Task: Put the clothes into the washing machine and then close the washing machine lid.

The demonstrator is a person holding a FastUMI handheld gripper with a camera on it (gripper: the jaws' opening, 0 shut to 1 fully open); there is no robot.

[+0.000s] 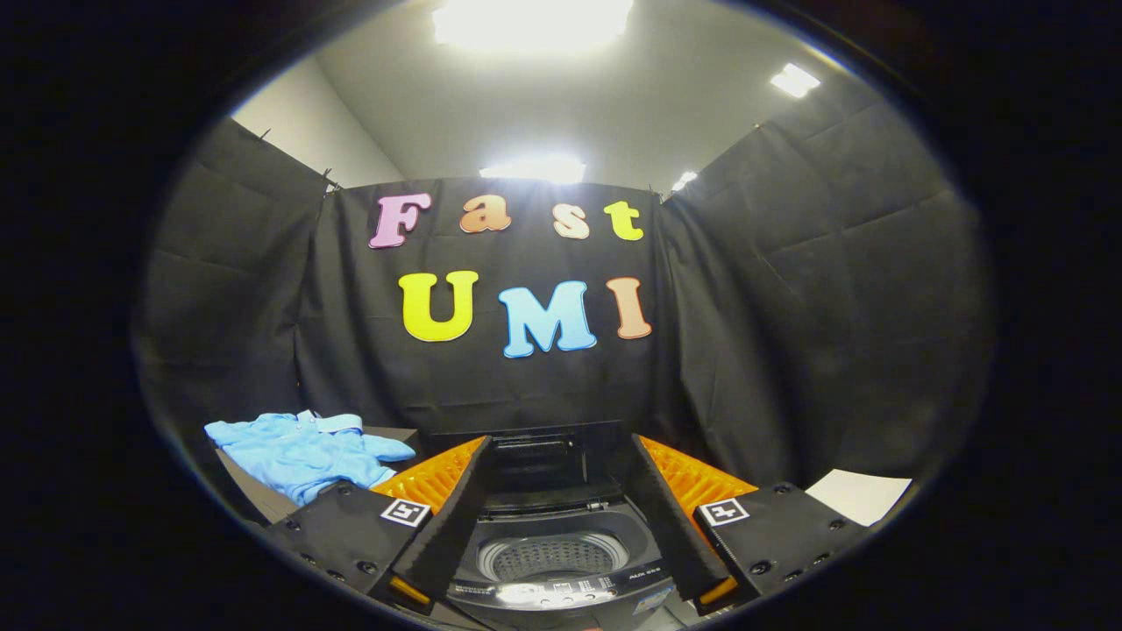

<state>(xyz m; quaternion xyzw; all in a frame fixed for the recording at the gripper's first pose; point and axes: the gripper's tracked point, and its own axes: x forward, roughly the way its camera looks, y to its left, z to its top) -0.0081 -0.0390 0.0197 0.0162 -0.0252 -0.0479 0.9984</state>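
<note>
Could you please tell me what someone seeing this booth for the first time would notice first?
Probably the black top-loading washing machine, its lid up and its perforated metal drum exposed, seen between the open fingers of the hand-held gripper. Next, the crumpled light blue shirt lying on a surface beside the machine, beyond the left finger. A white sheet lies past the right finger.

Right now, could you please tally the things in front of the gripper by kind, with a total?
Washing machines: 1, the washing machine with its lid up, seen between the open gripper's fingers.
Garments: 1, the light blue garment on a surface beside the machine, beyond one finger.
White sheets: 1, the white sheet on the other side.
Total: 3
</note>
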